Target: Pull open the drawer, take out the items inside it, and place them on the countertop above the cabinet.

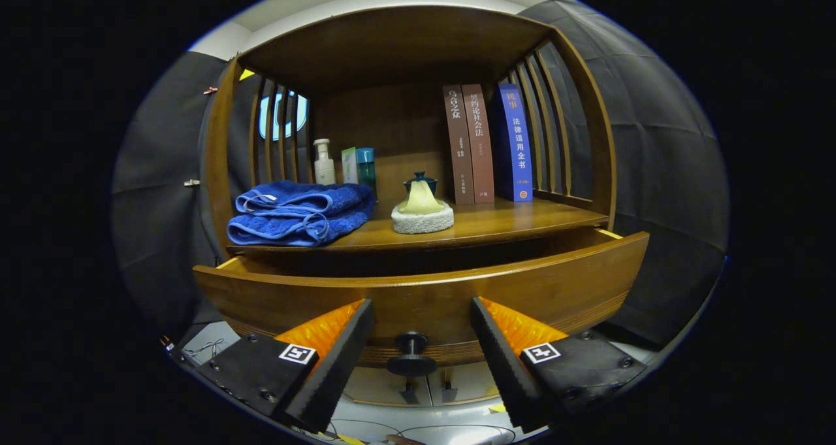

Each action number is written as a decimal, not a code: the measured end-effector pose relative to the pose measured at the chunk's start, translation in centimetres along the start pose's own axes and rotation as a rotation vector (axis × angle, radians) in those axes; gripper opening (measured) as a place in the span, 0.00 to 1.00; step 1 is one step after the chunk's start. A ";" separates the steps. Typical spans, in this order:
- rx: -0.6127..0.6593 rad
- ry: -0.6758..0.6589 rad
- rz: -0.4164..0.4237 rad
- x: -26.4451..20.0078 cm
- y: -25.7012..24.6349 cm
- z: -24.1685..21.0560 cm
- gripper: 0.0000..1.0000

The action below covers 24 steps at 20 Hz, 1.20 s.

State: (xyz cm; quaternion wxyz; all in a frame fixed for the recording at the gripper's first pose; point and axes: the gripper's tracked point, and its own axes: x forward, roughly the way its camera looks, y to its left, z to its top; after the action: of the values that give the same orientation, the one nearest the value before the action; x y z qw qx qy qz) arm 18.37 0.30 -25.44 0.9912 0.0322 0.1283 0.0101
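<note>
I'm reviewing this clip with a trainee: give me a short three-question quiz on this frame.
1. True or false: the wooden drawer is pulled partly out.
2. Where is the drawer's dark round knob relative to the gripper fingers? A) between them, untouched B) clamped C) beyond them
3. What lies on the wooden countertop left of the dark lidded teacup?

Key: 1 true; 2 A; 3 the folded blue towel.

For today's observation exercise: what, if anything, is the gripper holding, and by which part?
Nothing is held. The gripper is open, its fingers either side of the drawer knob without touching it.
</note>
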 end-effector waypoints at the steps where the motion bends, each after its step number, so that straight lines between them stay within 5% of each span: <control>1: -0.001 0.014 -0.002 0.7 -0.1 -0.2 0.99; 11: -0.005 0.046 0.004 4.9 -0.2 -0.1 0.99; 24: -0.017 0.031 0.002 3.2 -0.5 1.2 1.00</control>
State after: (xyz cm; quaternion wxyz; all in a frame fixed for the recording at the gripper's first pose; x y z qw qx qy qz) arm 21.76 -0.22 -25.16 0.9893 0.0236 0.1434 0.0130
